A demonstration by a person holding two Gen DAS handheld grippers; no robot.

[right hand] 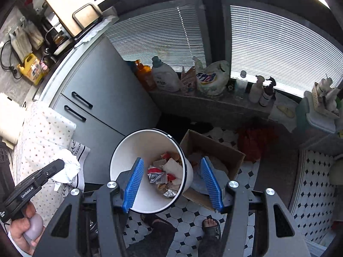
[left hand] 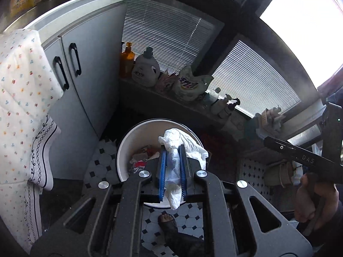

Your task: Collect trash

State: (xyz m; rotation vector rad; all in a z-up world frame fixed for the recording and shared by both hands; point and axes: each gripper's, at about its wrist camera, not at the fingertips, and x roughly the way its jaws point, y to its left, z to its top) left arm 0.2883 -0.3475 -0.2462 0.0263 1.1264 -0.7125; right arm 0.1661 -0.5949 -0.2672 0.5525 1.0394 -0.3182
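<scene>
My left gripper (left hand: 172, 150) is shut on a crumpled white tissue (left hand: 173, 160) and holds it above the white trash bin (left hand: 126, 143), which has wrappers and paper scraps (left hand: 142, 158) inside. In the right wrist view the same left gripper with the tissue (right hand: 67, 168) is at the left, beside the bin (right hand: 120, 160). My right gripper (right hand: 172, 169) is open and empty, its blue pads (right hand: 134, 184) spread over the bin's mouth. Trash (right hand: 165, 171) lies at the bin's bottom.
A cardboard box (right hand: 214, 150) sits right of the bin on the tiled floor (right hand: 188, 212). Grey cabinet doors (right hand: 103, 98) stand at the left with a floral cloth (left hand: 19, 90) hanging. Detergent bottles (right hand: 165, 78) line the window ledge. The person's feet (right hand: 211, 224) are below.
</scene>
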